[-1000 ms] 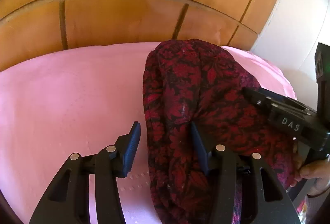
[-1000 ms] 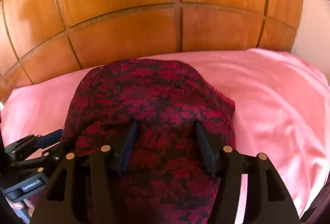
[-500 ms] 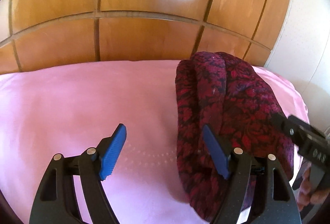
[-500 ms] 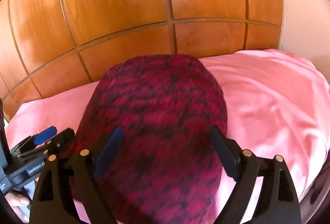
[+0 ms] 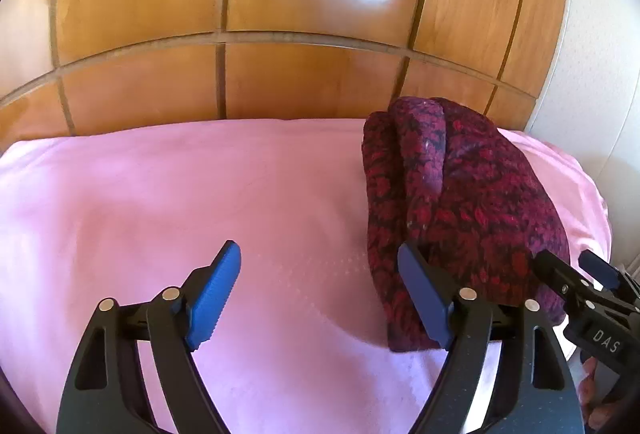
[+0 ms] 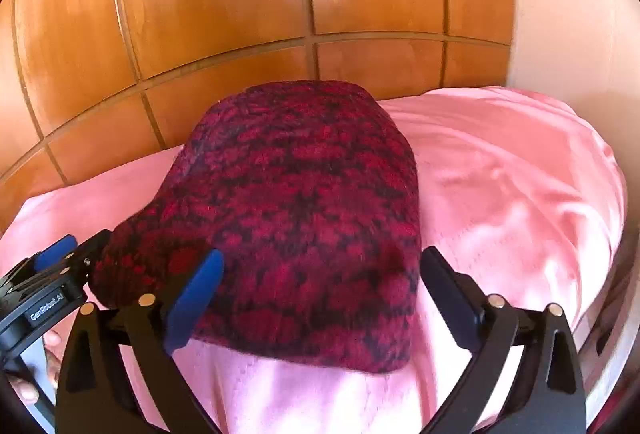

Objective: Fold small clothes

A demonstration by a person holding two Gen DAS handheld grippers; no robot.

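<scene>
A dark red and black patterned knit garment [image 5: 460,202] lies folded in a thick bundle on the pink sheet [image 5: 160,194], at the right in the left wrist view. My left gripper [image 5: 318,258] hovers over bare sheet just left of it, jaws opening, nothing between them; its right finger [image 5: 420,294] stands by the bundle's near left edge. In the right wrist view the garment [image 6: 304,194] fills the middle. My right gripper [image 6: 322,258] straddles its near end, jaws opening wide, pads off the cloth. Each view shows the other gripper at its edge: right [image 5: 572,274], left [image 6: 68,254].
Glossy wooden panels [image 5: 300,14] rise right behind the bed. A pale wall [image 5: 592,74] stands at the right. The pink sheet [image 6: 500,174] rounds off at its right edge. A person's hand [image 6: 52,362] holds the left gripper's handle.
Both grippers let go of the garment, spread their jaws and pulled back toward me. The garment now rests folded on the sheet and looks farther off in both views.
</scene>
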